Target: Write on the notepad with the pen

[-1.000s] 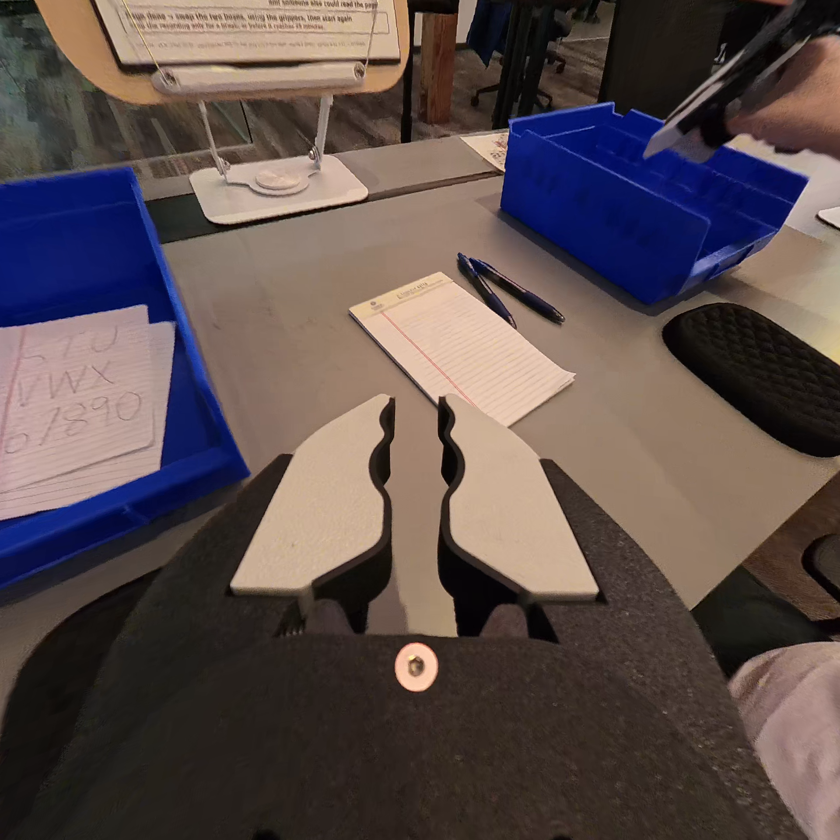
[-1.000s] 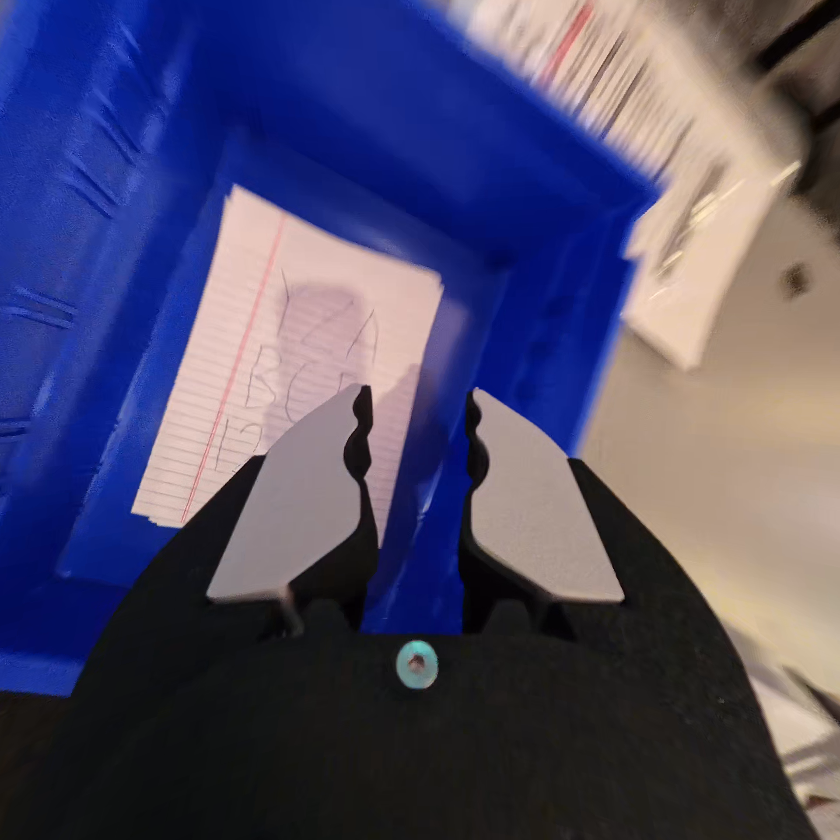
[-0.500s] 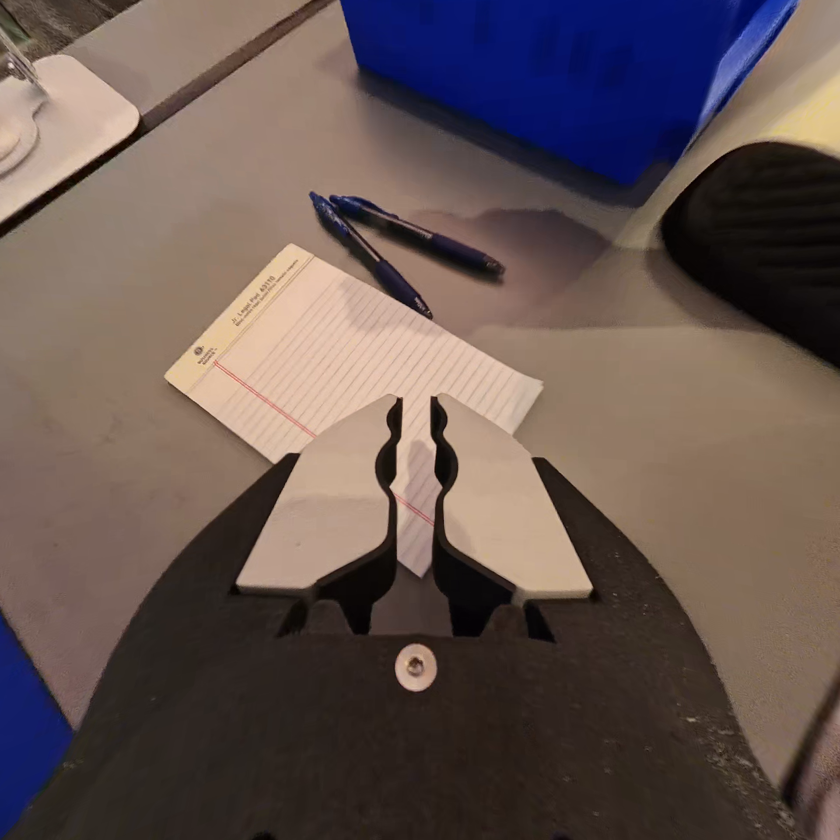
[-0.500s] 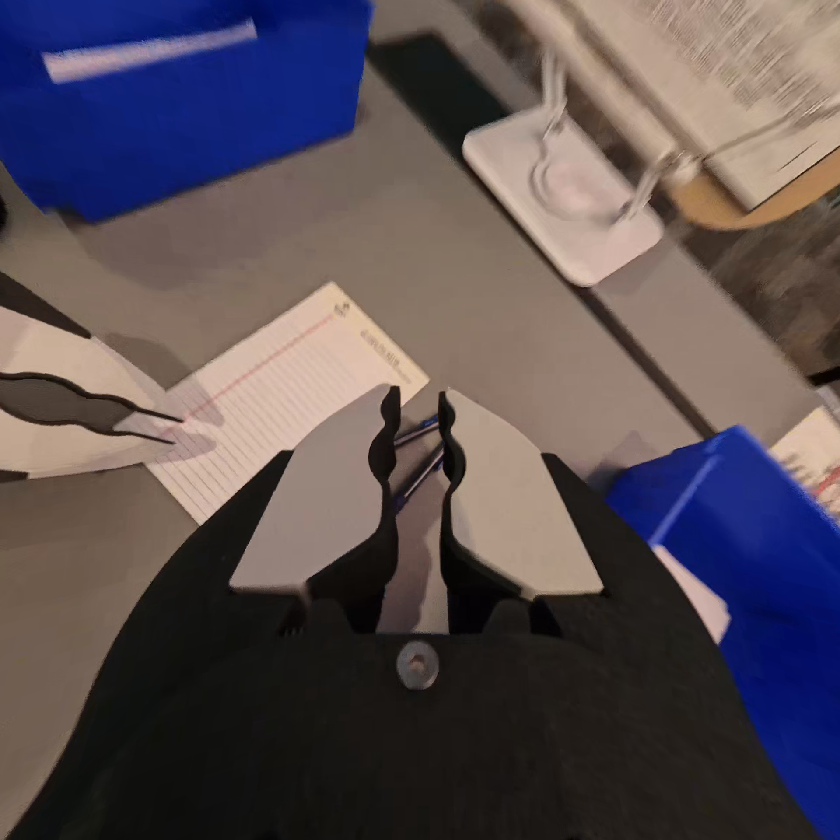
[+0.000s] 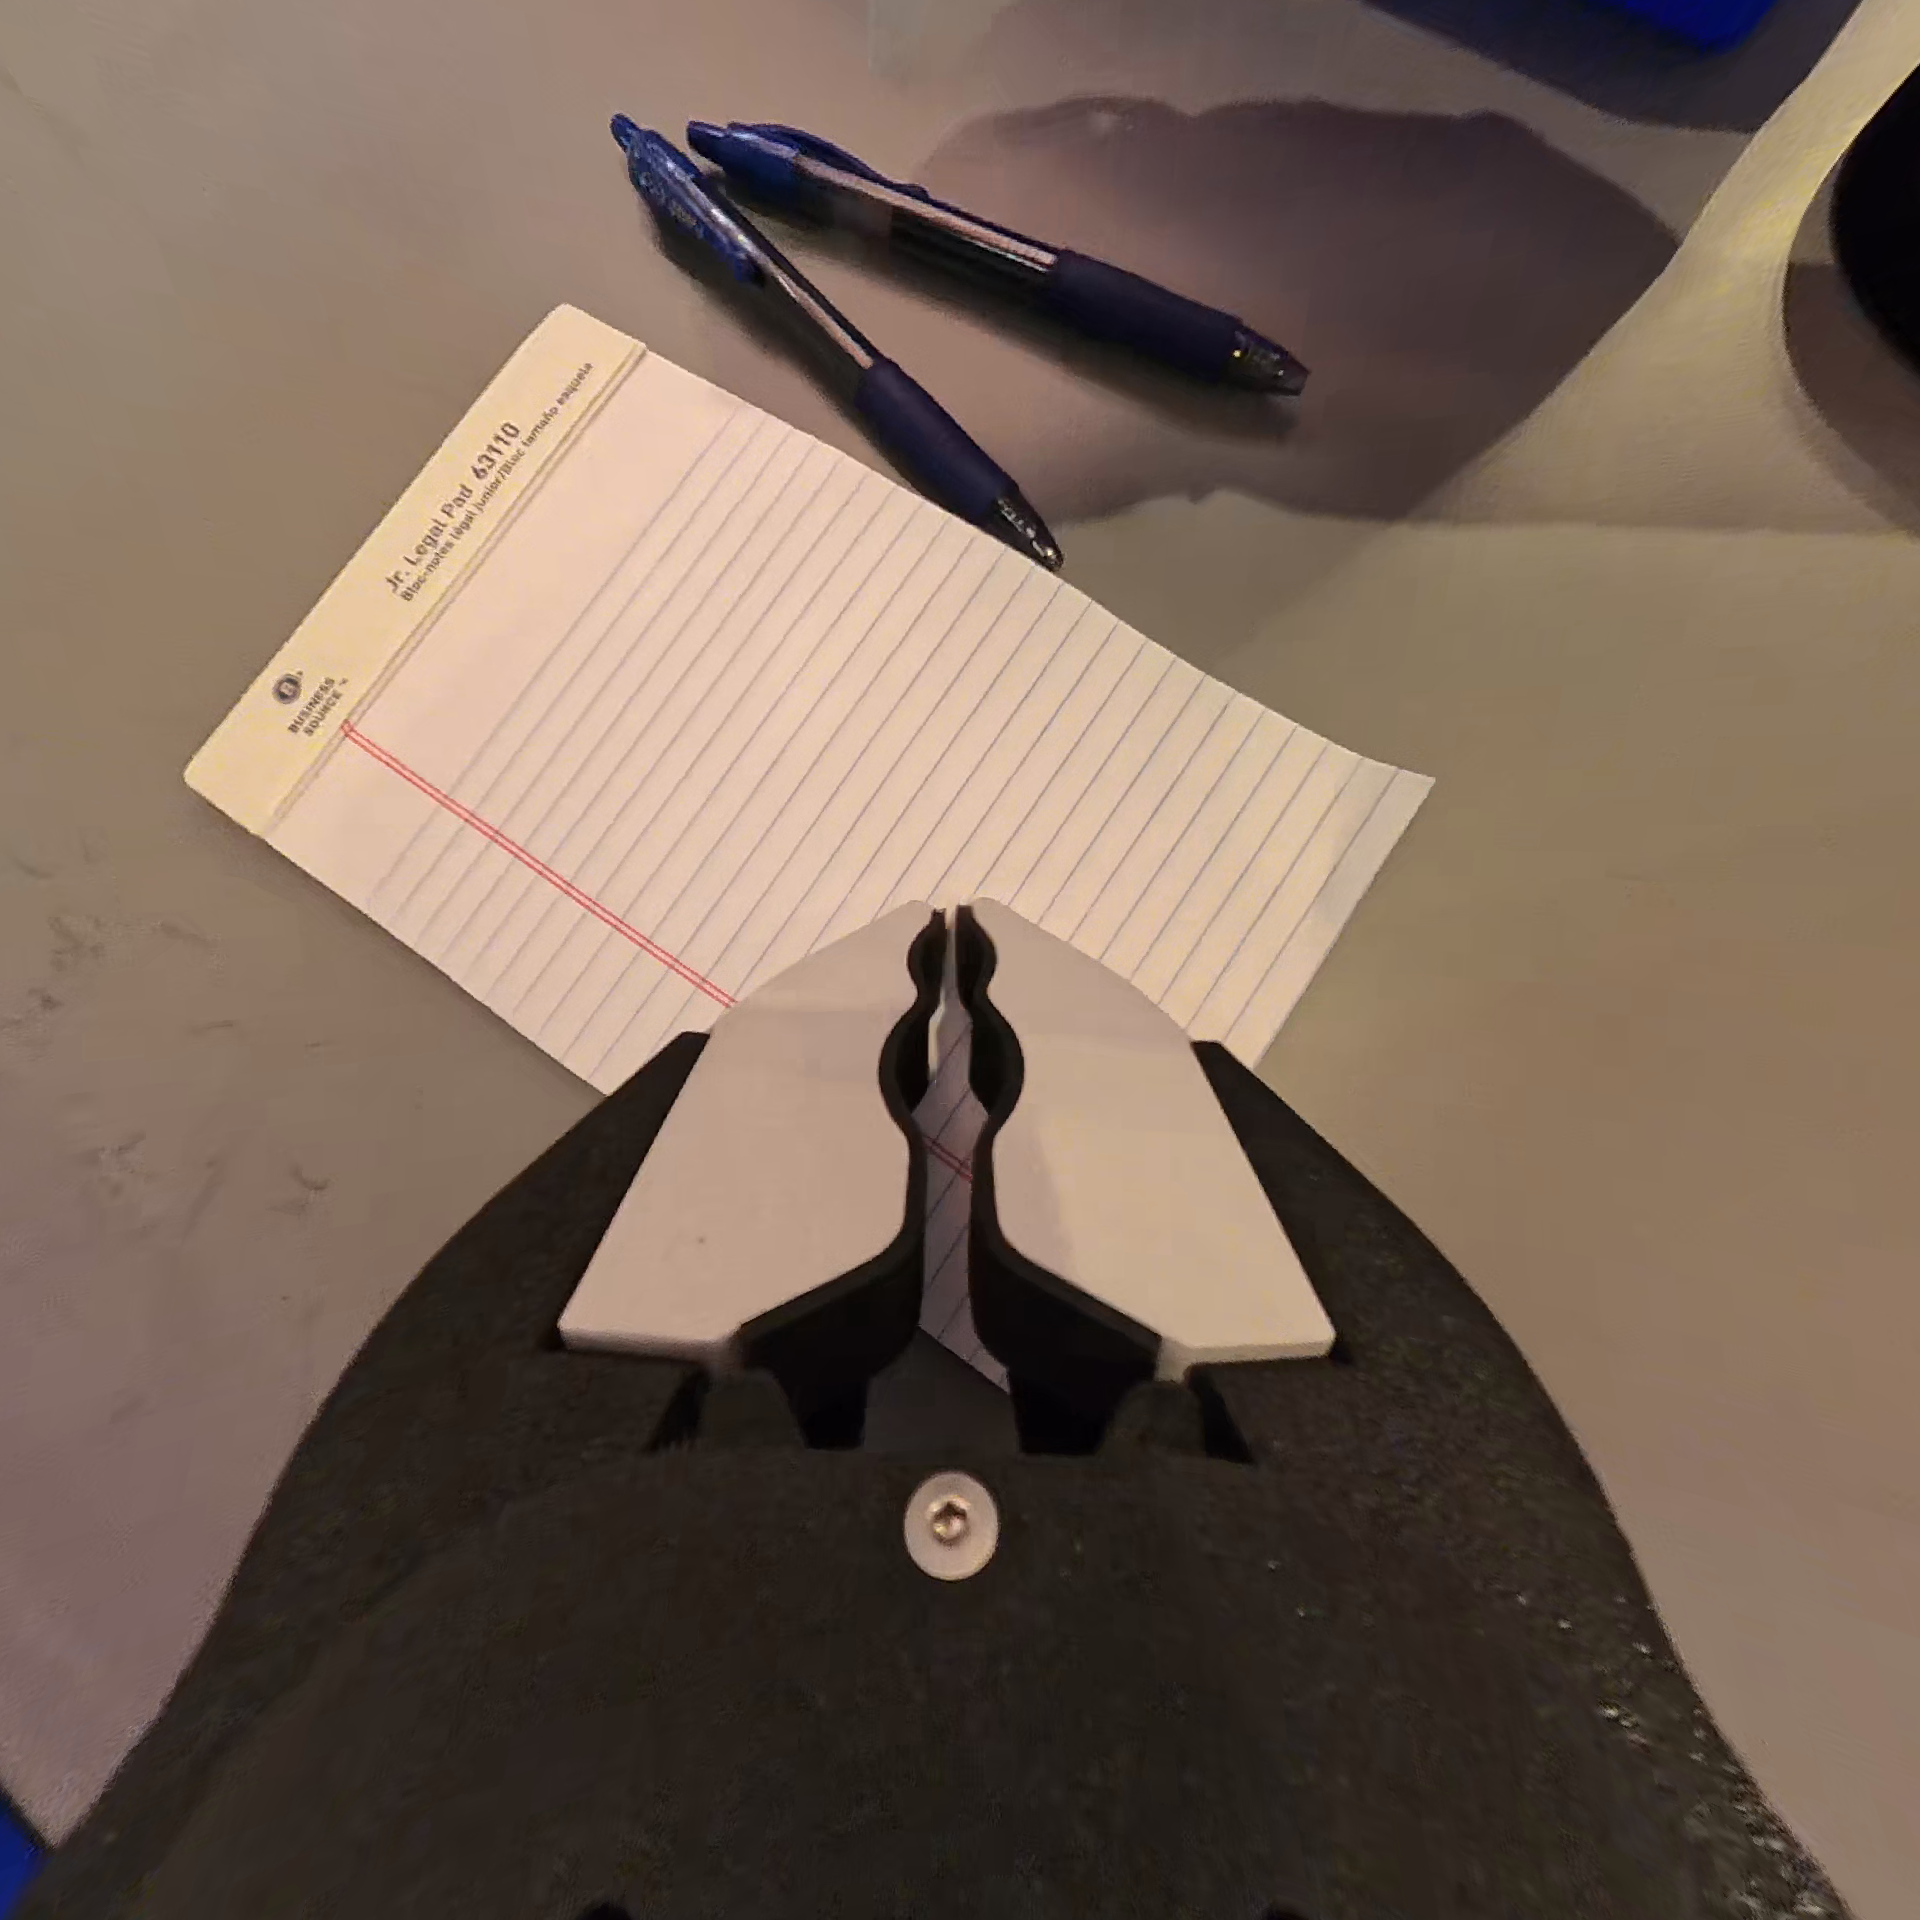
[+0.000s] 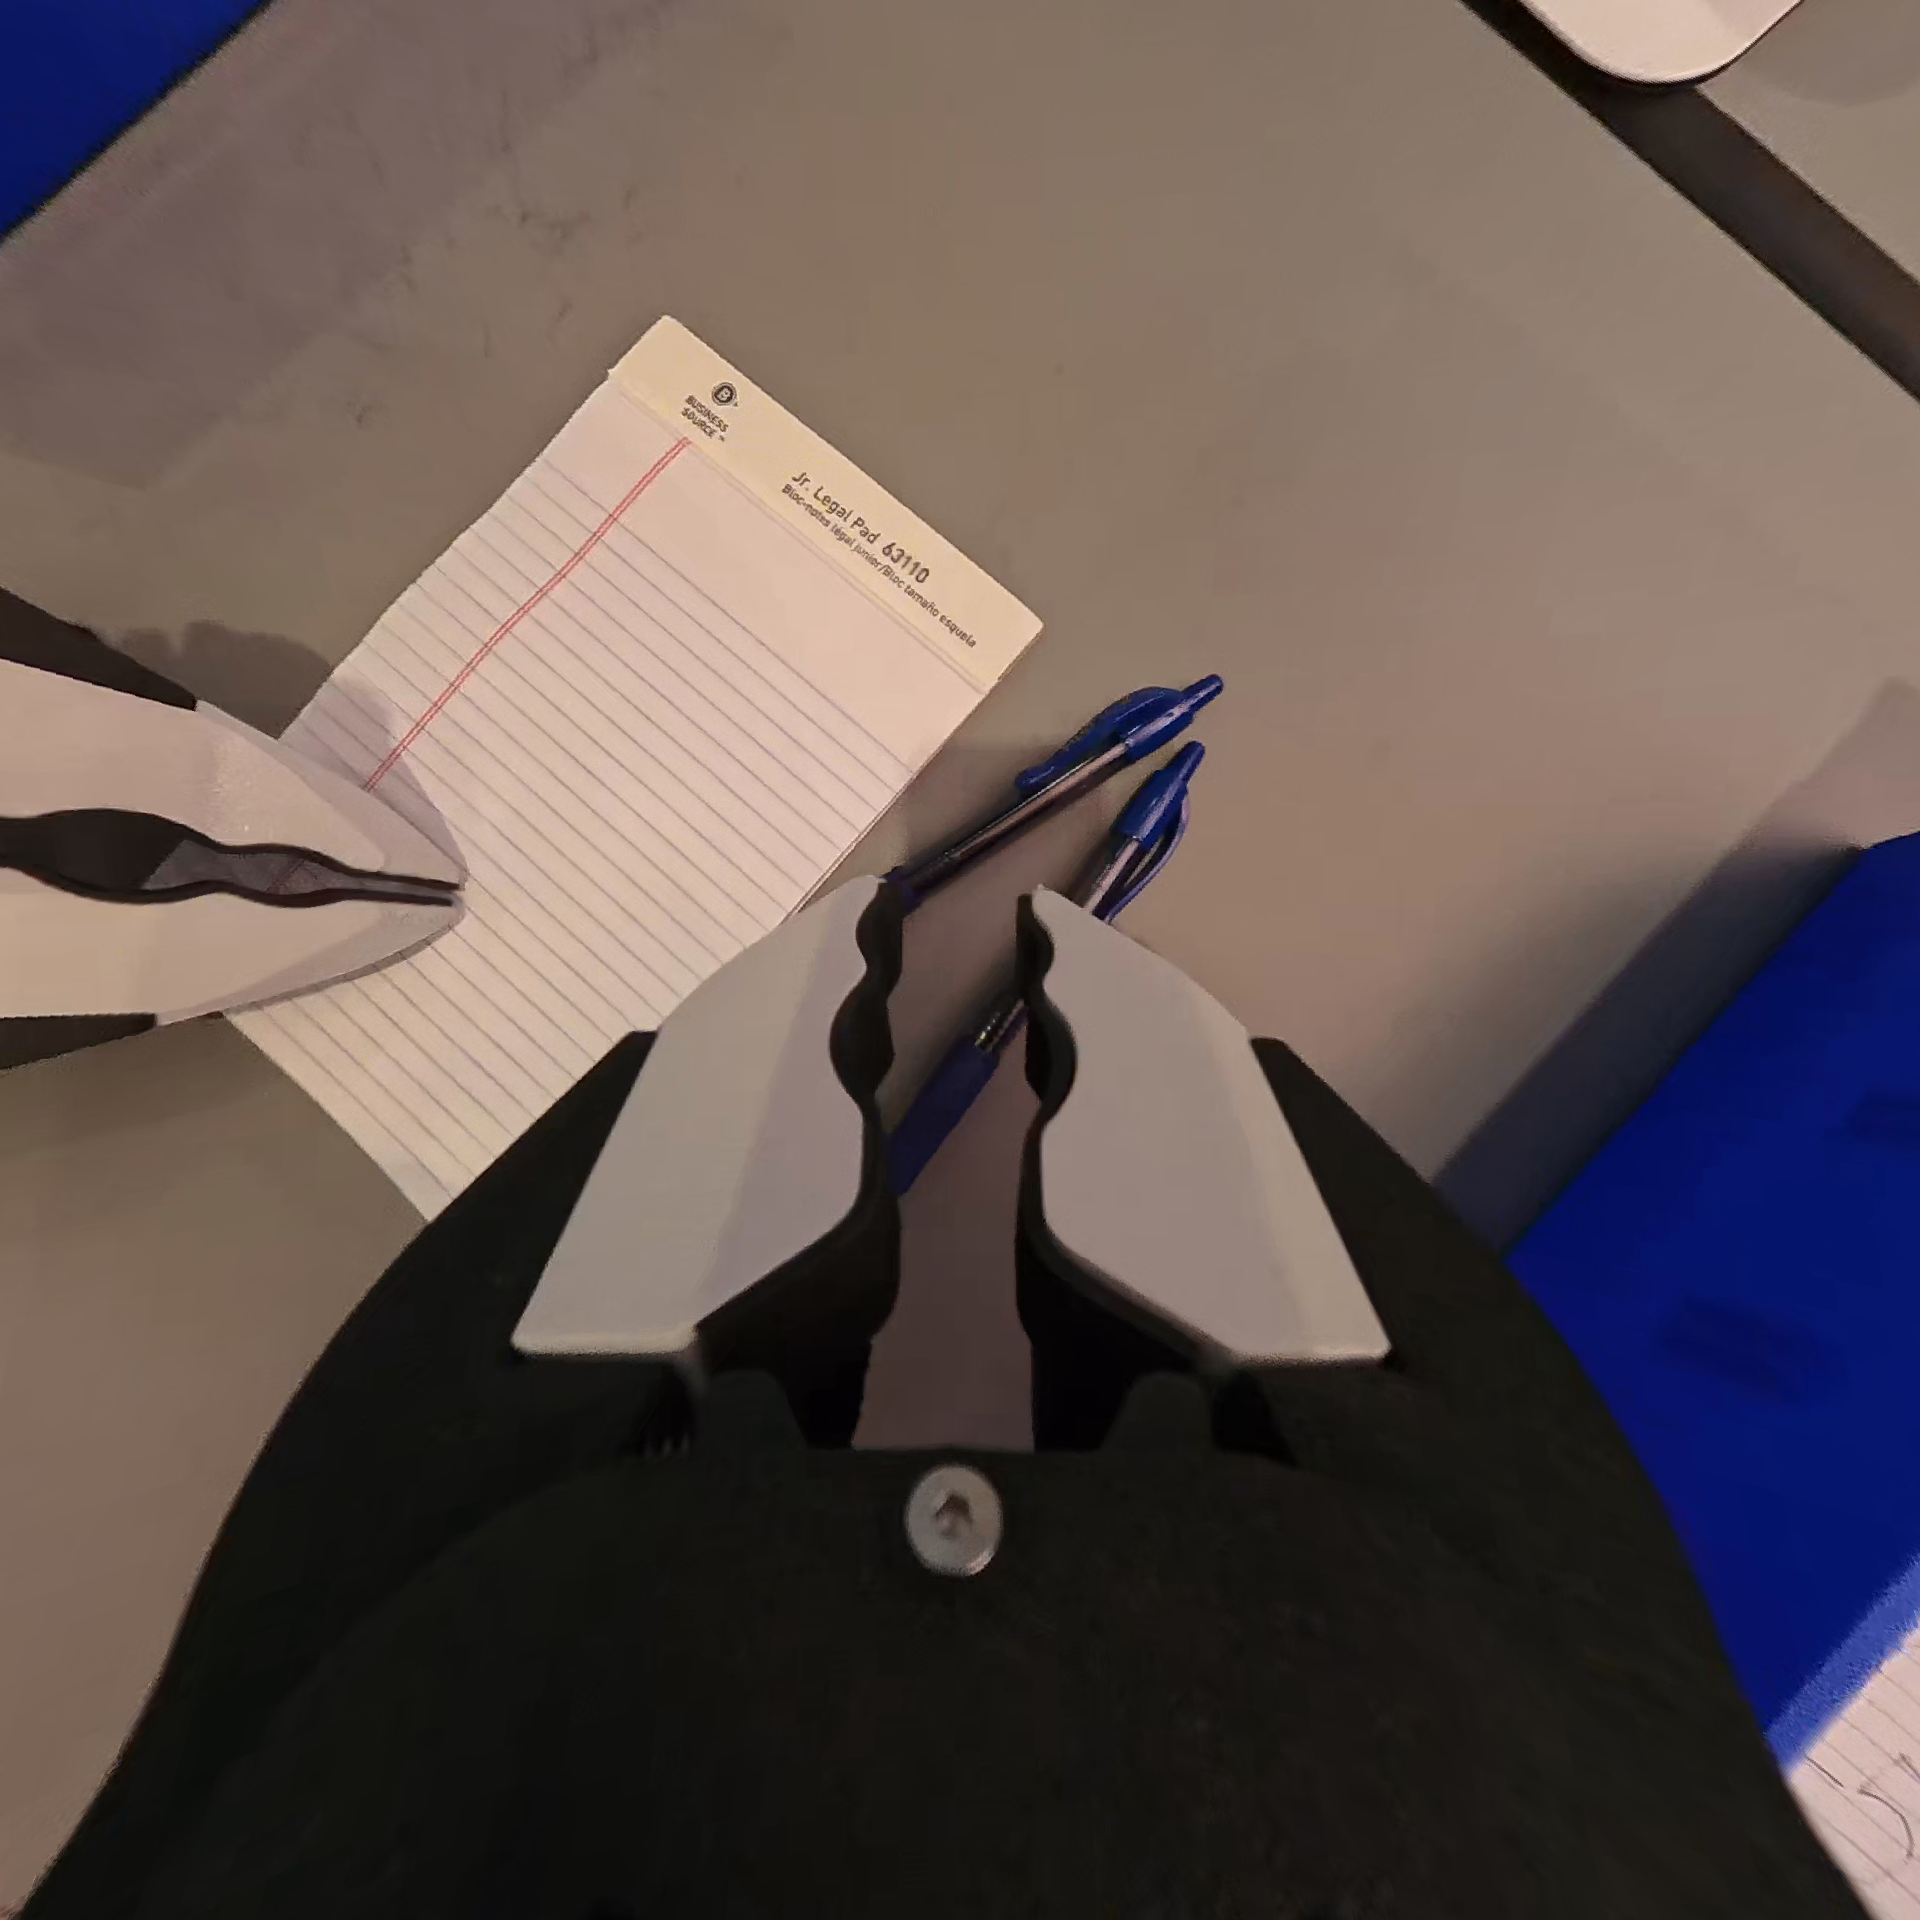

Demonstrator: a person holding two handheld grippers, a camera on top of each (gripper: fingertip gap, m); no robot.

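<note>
1. The notepad (image 5: 831,717) lies flat on the grey worktop (image 5: 1558,935), its lined top sheet blank, with its near corner under the left tool (image 5: 948,914).
2. The left tool has its two fingers drawn nearly together, tips almost meeting over the pad's lower edge; nothing sits between them, and whether the tips press on the paper cannot be told from either view.
3. Two blue pens lie on the worktop just past the pad's far long edge as the left tool sees it, their clip ends close together and their points spread apart.
4. The nearer pen (image 6: 940,1101) runs up through the gap of the right tool (image 6: 956,904), its grip section between the fingers.
5. The right tool is spread, fingers to either side of that pen without closing on it.
6. The second pen (image 6: 1070,774) lies just ahead of the right tool's left fingertip, beside the pad's edge.
7. To the right of the right tool stands a blue bin (image 6: 1766,1195) with a sheet of paper (image 6: 1870,1787) in it.
</note>
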